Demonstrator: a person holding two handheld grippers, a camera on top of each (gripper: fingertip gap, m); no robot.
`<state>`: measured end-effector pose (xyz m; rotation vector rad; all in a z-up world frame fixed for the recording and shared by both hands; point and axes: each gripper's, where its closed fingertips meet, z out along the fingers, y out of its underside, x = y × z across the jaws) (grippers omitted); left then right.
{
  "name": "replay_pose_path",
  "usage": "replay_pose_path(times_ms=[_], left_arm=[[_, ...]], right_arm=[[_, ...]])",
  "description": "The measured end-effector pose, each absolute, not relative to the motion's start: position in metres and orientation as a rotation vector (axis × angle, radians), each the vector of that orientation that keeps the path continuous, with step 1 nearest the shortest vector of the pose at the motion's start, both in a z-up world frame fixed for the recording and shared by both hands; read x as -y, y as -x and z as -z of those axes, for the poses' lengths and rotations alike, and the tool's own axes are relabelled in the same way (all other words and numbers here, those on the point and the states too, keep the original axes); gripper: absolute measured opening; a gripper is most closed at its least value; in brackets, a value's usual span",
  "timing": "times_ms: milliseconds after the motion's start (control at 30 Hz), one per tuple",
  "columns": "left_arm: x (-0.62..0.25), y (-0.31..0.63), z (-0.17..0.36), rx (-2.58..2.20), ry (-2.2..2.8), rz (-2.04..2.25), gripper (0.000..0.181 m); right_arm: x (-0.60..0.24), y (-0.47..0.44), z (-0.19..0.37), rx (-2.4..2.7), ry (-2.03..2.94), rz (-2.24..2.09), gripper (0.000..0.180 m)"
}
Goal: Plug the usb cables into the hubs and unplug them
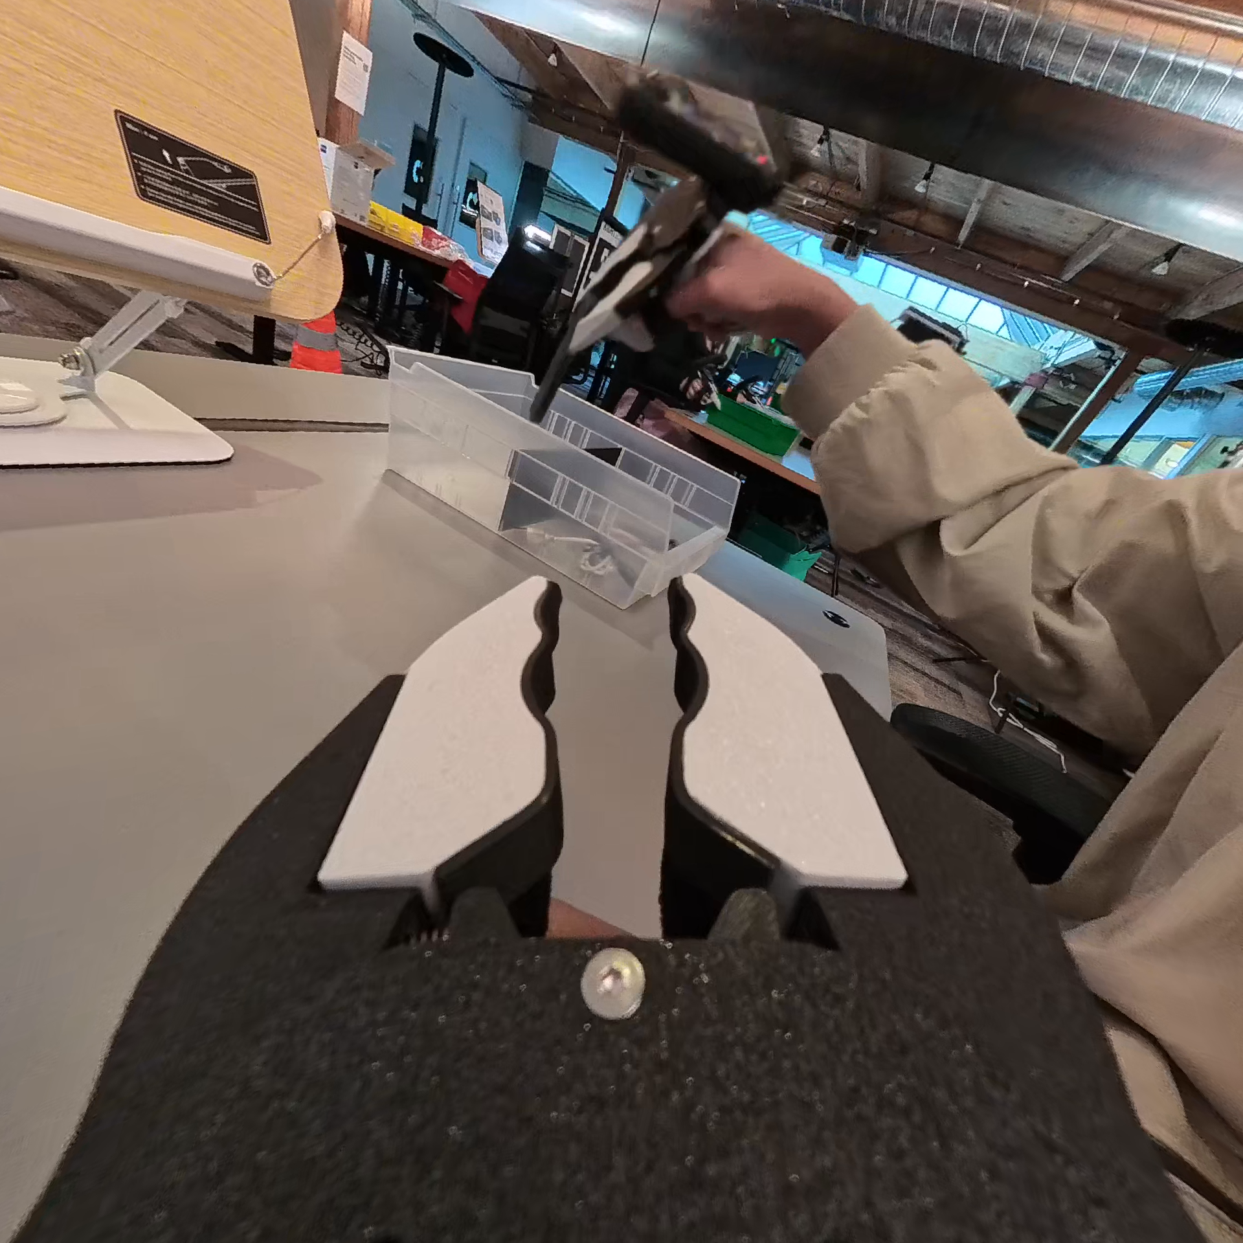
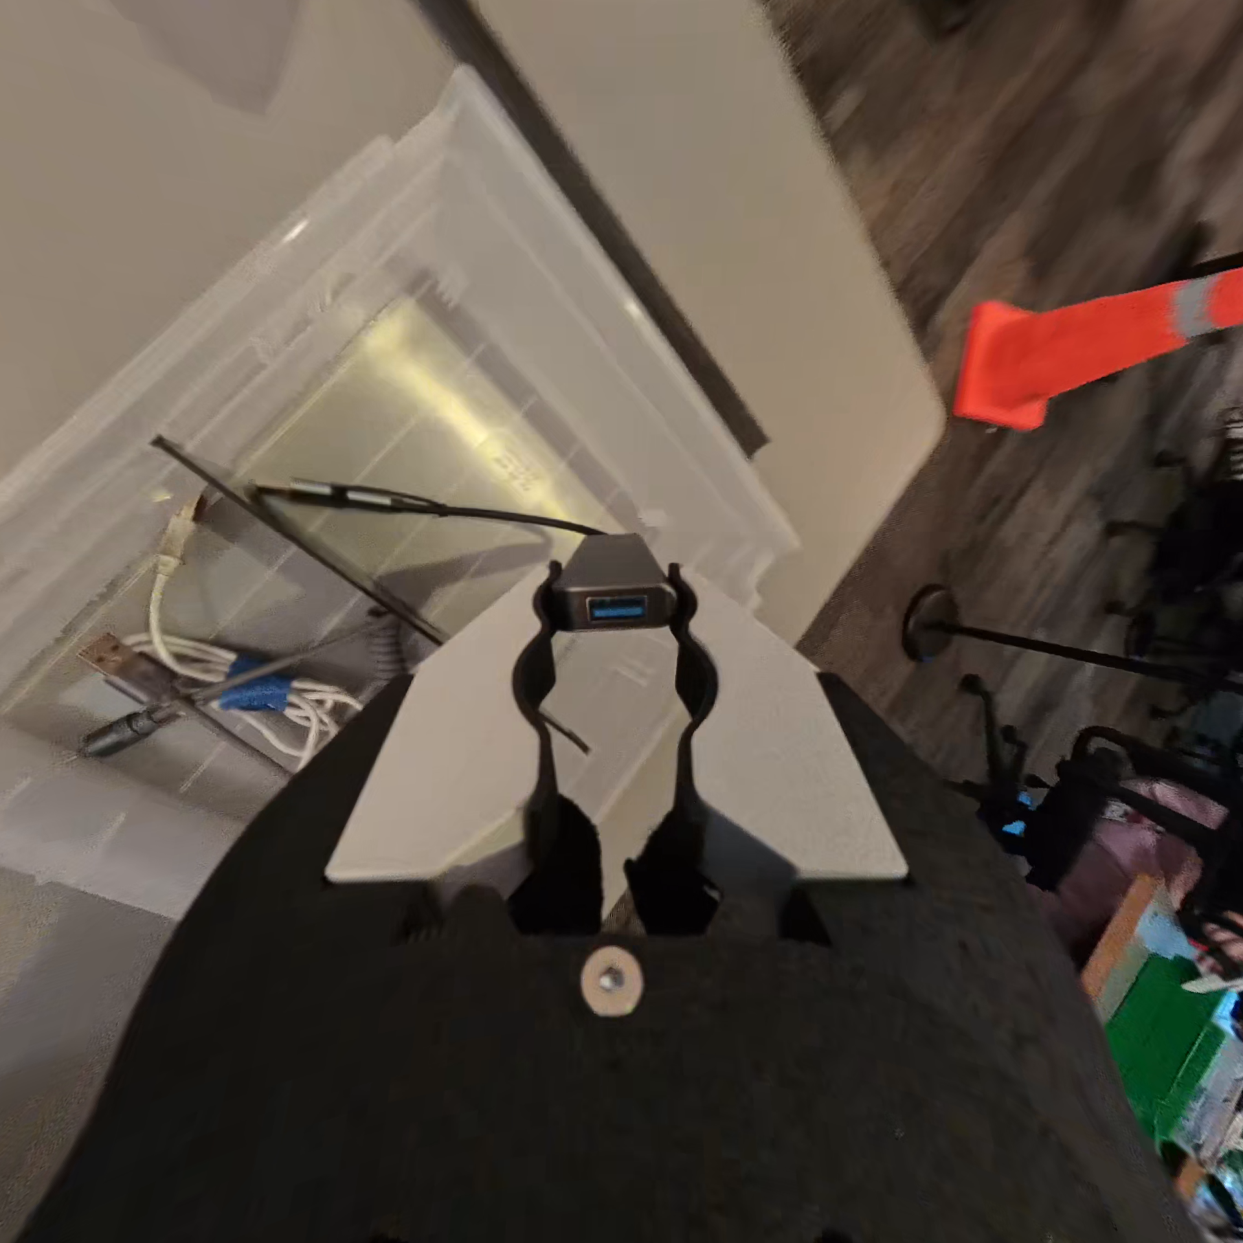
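The right gripper (image 2: 613, 592) pinches a grey USB hub (image 2: 615, 595) mid-frame, above the clear bin (image 2: 471, 222). The left gripper (image 1: 611, 605) is spread, empty. The white cable (image 2: 222, 672), lower left, isn't plugged in yet.

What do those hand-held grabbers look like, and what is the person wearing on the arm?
Each gripper, left and right, has a rough black body with a silver screw in the middle, and two flat pale grey fingers lined with wavy black pads. Seen from afar, the right one is black with white parts. The arm wears a loose beige sleeve.
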<state>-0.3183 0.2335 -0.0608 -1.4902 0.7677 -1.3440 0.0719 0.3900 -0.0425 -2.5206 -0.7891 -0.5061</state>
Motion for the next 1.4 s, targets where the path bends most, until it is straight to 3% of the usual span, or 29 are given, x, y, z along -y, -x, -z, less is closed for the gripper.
replay_pose_path(times_ms=[33, 300, 600, 733, 867, 967, 1067, 1133, 1267, 1400], left_arm=[[-0.233, 0.318, 0.061, -0.770, 1.491, 1.344, 0.031], [-0.232, 0.318, 0.063, -0.790, 1.491, 1.332, 0.030], [-0.235, 0.316, 0.070, -0.816, 1.506, 1.339, 0.030], [-0.238, 0.316, 0.073, -0.817, 1.517, 1.330, 0.030], [-0.236, 0.314, 0.076, -0.855, 1.515, 1.286, 0.030], [-0.237, 0.313, 0.081, -0.890, 1.523, 1.198, 0.030], [-0.239, 0.311, 0.089, -0.920, 1.554, 1.108, 0.030], [-0.235, 0.309, 0.090, -0.952, 1.547, 1.083, 0.030], [-0.227, 0.305, 0.090, -1.008, 1.515, 1.073, 0.032], [-0.224, 0.315, 0.064, -1.051, 1.452, 1.091, 0.035]], right_arm=[[-0.397, -0.068, 0.057, 0.830, 2.558, 0.493, 0.031], [-0.466, -0.030, 0.107, 1.026, 2.496, 0.567, 0.031], [-0.448, -0.041, 0.184, 1.249, 2.626, 0.605, 0.031], [-0.449, -0.044, 0.167, 1.127, 2.551, 0.517, 0.042], [-0.440, -0.039, 0.102, 0.870, 2.395, 0.408, 0.052], [-0.403, 0.009, 0.037, 0.609, 2.166, 0.135, 0.051], [-0.328, 0.104, 0.012, 0.362, 1.925, -0.461, 0.027], [-0.272, 0.168, 0.038, 0.325, 1.867, -0.813, 0.029], [-0.202, 0.230, 0.121, 0.352, 1.963, -0.946, 0.036], [-0.183, 0.255, 0.124, 0.438, 1.953, -1.000, 0.036]])
